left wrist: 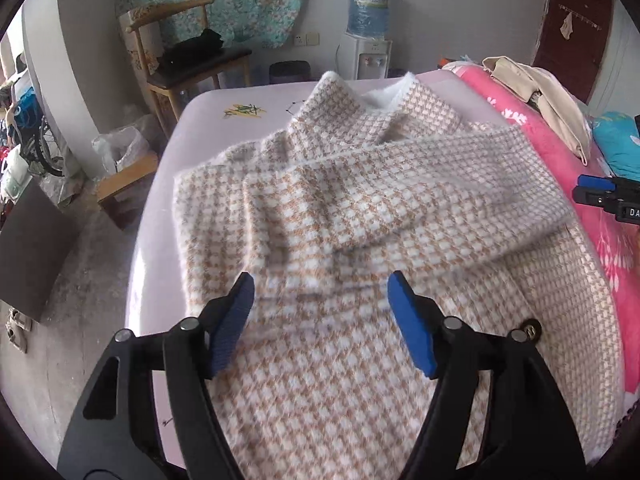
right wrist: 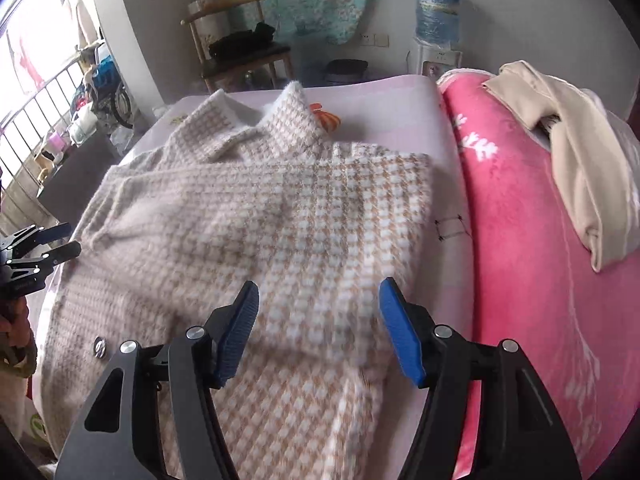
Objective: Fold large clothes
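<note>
A tan-and-white houndstooth coat point(left wrist: 340, 248) lies flat on a pale pink bed sheet point(left wrist: 208, 108), collar at the far end, both sleeves folded across the chest. It also shows in the right wrist view point(right wrist: 240, 220). My left gripper point(left wrist: 322, 284) is open and empty, hovering above the coat's lower body. My right gripper point(right wrist: 318, 292) is open and empty above the folded sleeve's cuff near the coat's right edge. The right gripper shows at the right edge of the left wrist view point(left wrist: 600, 192); the left gripper shows at the left edge of the right wrist view point(right wrist: 36, 256).
A pink flowered blanket point(right wrist: 540, 280) lies along the right of the bed with a beige garment point(right wrist: 568, 152) on it. A wooden chair point(left wrist: 180, 60), a water dispenser point(left wrist: 366, 32) and floor clutter stand beyond the bed. A metal button point(right wrist: 99, 347) sits on the coat.
</note>
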A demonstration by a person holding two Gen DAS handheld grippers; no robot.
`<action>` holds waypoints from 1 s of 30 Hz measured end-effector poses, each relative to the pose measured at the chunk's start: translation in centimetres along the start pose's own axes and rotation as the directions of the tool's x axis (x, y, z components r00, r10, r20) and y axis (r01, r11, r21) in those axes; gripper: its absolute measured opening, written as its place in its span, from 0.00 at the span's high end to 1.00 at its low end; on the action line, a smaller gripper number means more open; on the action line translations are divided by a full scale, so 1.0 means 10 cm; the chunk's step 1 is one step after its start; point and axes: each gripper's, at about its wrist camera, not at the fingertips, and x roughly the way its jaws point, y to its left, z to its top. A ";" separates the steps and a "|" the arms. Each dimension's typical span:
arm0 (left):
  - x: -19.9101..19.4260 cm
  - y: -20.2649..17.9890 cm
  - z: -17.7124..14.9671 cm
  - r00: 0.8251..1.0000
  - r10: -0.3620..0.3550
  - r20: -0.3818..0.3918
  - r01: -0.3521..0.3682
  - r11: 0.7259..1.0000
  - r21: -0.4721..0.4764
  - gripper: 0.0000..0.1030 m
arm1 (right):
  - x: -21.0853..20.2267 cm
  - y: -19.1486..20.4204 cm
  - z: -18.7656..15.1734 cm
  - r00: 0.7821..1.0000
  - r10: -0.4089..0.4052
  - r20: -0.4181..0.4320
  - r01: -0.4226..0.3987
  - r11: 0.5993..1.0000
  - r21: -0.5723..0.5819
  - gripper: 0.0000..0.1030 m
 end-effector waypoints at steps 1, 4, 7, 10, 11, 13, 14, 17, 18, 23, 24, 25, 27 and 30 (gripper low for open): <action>-0.13 -0.02 -0.09 1.000 0.002 -0.002 -0.002 1.000 0.011 0.30 | -0.14 0.04 -0.11 1.000 -0.004 0.002 0.004 1.000 -0.003 0.39; -0.47 -0.09 -0.39 1.000 0.021 -0.017 -0.021 0.999 0.034 0.21 | -0.50 0.24 -0.52 1.000 0.006 0.011 -0.005 1.000 -0.025 0.34; -0.72 -0.22 -0.78 0.999 0.001 -0.039 0.001 0.999 0.043 0.18 | -0.76 0.49 -1.06 0.996 0.092 -0.002 -0.092 0.996 -0.015 0.34; -0.83 -0.39 -1.20 0.998 0.023 -0.065 -0.018 0.997 0.073 0.17 | -0.78 0.78 -1.53 0.995 0.091 -0.043 -0.092 0.996 -0.021 0.34; -0.85 -0.45 -1.35 0.997 0.043 -0.066 -0.038 0.996 0.076 0.17 | -0.75 0.86 -1.67 0.996 0.074 -0.058 -0.076 0.997 -0.029 0.34; -0.84 -0.55 -1.60 0.994 0.065 -0.083 -0.059 0.995 0.080 0.17 | -0.69 0.98 -1.92 0.994 0.066 -0.086 -0.069 0.997 -0.024 0.34; -0.81 -0.59 -1.69 0.993 0.077 -0.091 -0.070 0.994 0.085 0.17 | -0.65 1.02 -2.03 0.994 0.055 -0.093 -0.057 0.998 -0.018 0.34; -0.68 -0.69 -1.98 0.981 0.157 -0.116 -0.144 0.984 0.108 0.15 | -0.50 1.10 -2.25 0.992 -0.008 -0.127 0.005 1.000 -0.021 0.34; -0.71 -0.68 -2.03 0.982 0.171 -0.073 -0.165 0.983 0.086 0.10 | -0.49 1.12 -2.29 0.993 -0.033 -0.109 0.029 0.999 -0.039 0.34; -0.72 -0.54 -2.13 0.987 0.145 -0.076 -0.148 0.988 -0.036 0.08 | -0.56 1.22 -2.34 0.992 -0.099 -0.083 0.096 0.995 -0.038 0.34; -0.71 -0.51 -2.12 0.987 0.134 -0.088 -0.139 0.989 -0.058 0.08 | -0.60 1.21 -2.33 0.994 -0.090 -0.067 0.089 0.996 -0.023 0.34; -0.71 -0.50 -2.13 0.987 0.130 -0.094 -0.137 0.988 -0.067 0.08 | -0.65 1.21 -2.33 0.996 -0.082 -0.046 0.081 0.997 -0.008 0.34; -0.72 -0.50 -2.13 0.986 0.139 -0.096 -0.146 0.987 -0.062 0.08 | -0.67 1.21 -2.32 0.995 -0.089 -0.034 0.089 0.996 0.013 0.34; -0.72 -0.50 -2.13 0.984 0.148 -0.101 -0.156 0.985 -0.076 0.08 | -0.51 1.14 -2.37 0.990 -0.113 -0.081 0.117 0.992 0.041 0.26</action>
